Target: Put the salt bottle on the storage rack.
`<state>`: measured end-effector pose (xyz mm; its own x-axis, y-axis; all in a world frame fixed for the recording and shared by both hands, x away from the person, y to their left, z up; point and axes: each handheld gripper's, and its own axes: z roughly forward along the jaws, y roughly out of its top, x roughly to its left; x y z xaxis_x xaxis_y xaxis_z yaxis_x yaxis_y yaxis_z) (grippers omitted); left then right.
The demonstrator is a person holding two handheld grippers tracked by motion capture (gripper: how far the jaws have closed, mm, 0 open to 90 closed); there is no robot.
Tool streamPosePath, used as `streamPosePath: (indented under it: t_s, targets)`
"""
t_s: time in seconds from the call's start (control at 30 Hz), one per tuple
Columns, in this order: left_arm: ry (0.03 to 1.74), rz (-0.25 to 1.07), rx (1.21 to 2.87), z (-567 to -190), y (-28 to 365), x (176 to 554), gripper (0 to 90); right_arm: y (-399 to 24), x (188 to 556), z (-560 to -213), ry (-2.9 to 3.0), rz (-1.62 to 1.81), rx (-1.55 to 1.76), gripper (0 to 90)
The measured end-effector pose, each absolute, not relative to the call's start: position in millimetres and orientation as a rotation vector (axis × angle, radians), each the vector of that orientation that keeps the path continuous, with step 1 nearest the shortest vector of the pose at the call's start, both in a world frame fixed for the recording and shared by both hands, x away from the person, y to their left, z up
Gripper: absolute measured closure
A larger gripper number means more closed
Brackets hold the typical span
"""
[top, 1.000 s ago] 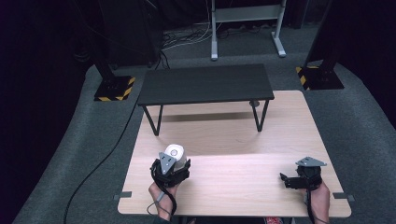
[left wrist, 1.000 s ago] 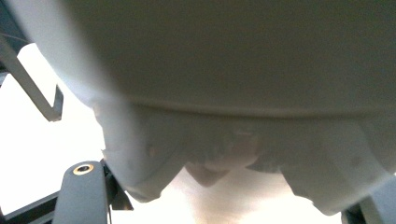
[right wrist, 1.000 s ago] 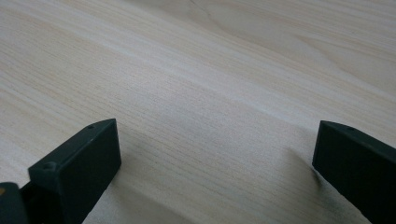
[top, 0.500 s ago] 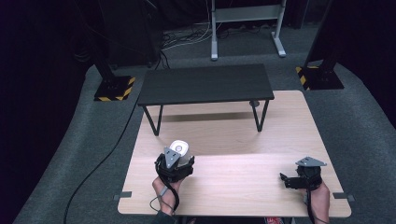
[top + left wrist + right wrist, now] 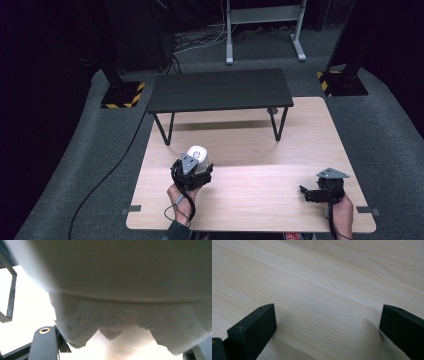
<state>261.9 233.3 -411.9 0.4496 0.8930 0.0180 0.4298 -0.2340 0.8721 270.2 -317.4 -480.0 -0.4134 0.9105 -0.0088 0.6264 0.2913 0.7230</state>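
1. High view: the left gripper (image 5: pixel 192 172) holds a white roll (image 5: pixel 197 154) that looks like tape or tissue, its open core facing up, over the near-left part of the wooden worktop (image 5: pixel 260 150). Compared with a second ago, gripper and roll have drifted a little to the right and slightly away from the person; half a second ago they were already most of the way there. The roll stays in front of the small black bench (image 5: pixel 220 90), well short of its legs.
2. Same view: the right gripper (image 5: pixel 322 190) sits low at the near-right corner, in the same spot throughout. Nothing between its jaws.
3. Left gripper view: the roll's (image 5: pixel 130 290) pale underside fills the frame close to the camera, ragged edge hanging down; the jaws stand at either side, clamped on it. A bench leg (image 5: pixel 10 300) shows at far left.
4. Right gripper view: jaws wide apart, bare wood grain (image 5: pixel 324 290) between them, tips near the surface.
5. Judgement: the slow shift reads as a carry toward the bench, early on; the right hand is idle.
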Motion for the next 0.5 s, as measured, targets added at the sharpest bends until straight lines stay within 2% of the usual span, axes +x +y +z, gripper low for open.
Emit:
streamPosePath:
  t_s: [0.5]
  targets:
    - [1.092,0.647,1.843,-404,232,274,29.9,-318,270,-480,2.145,0.911,1.377,0.0]
